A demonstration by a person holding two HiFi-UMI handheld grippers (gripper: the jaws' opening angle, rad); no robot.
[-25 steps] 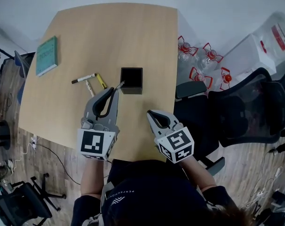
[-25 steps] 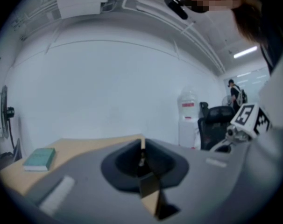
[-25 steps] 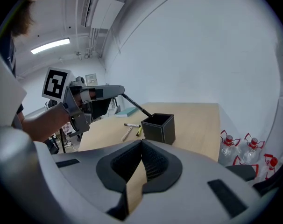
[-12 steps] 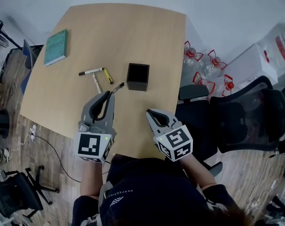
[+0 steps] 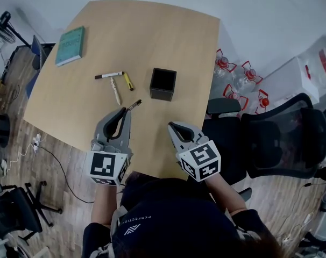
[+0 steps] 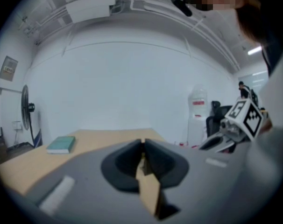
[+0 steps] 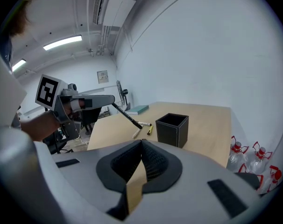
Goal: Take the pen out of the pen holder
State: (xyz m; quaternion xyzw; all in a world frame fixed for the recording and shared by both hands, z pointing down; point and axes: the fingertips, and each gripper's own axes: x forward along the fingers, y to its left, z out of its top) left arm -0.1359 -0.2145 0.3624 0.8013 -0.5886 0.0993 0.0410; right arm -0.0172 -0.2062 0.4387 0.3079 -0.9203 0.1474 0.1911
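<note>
Between the tips of the left gripper [image 5: 125, 112] sits a dark pen [image 5: 134, 105], pinched by its near end with the jaws clamped on it. The rest of the pen juts forward toward the pen holder [image 5: 163, 84]. It is fully outside the box, near its front left corner but apart from it, and seems to be held above the table [image 5: 152, 31] rather than lying on it. The right gripper [image 5: 172, 125] hangs beside the left one over the near edge, its jaws pressed together with nothing in them. Further out, three more pens lie loose to the left of the holder: a marker [image 5: 109, 75], a pale pen [image 5: 116, 92] and a yellow pen [image 5: 128, 81]. Nothing sticks up past the holder's rim, though its dark inside cannot be read. By my reading the pulling-out is done; what is left is to lay this pen down with the others.
</note>
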